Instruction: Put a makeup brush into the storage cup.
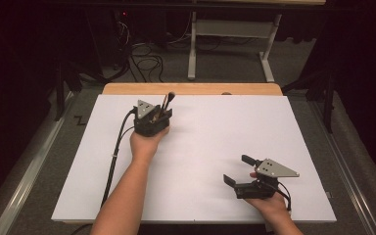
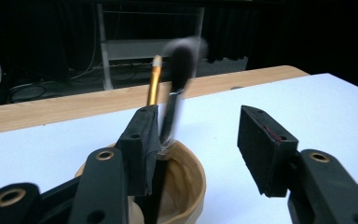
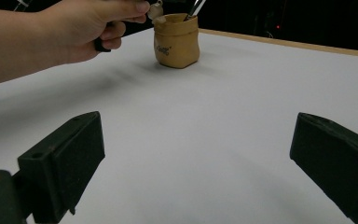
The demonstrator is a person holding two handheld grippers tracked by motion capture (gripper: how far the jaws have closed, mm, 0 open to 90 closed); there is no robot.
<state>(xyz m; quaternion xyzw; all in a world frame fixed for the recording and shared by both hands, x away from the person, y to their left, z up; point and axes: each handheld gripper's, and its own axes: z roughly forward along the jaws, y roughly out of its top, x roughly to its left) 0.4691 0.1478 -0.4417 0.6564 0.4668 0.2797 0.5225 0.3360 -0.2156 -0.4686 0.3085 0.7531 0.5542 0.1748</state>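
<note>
The left gripper [image 1: 162, 113] hangs over a tan pouch-like cup [image 3: 176, 39] that stands near the far edge of the white table [image 1: 215, 142], left of its middle; its jaws are spread, with nothing pinched. A blurred dark-tipped makeup brush [image 2: 177, 88] and a gold-handled brush [image 2: 154, 81] stand in the cup against the left-hand jaw. The right gripper [image 1: 240, 170] rests near the table's near right corner, jaws wide apart and empty.

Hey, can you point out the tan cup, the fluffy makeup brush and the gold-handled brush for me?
tan cup [image 3: 176, 44]: right gripper view, on its front wall.
fluffy makeup brush [image 2: 182, 58]: left gripper view, on its dark blurred bristle head.
gold-handled brush [image 2: 154, 84]: left gripper view, on its gold shaft above the left jaw pad.
</note>
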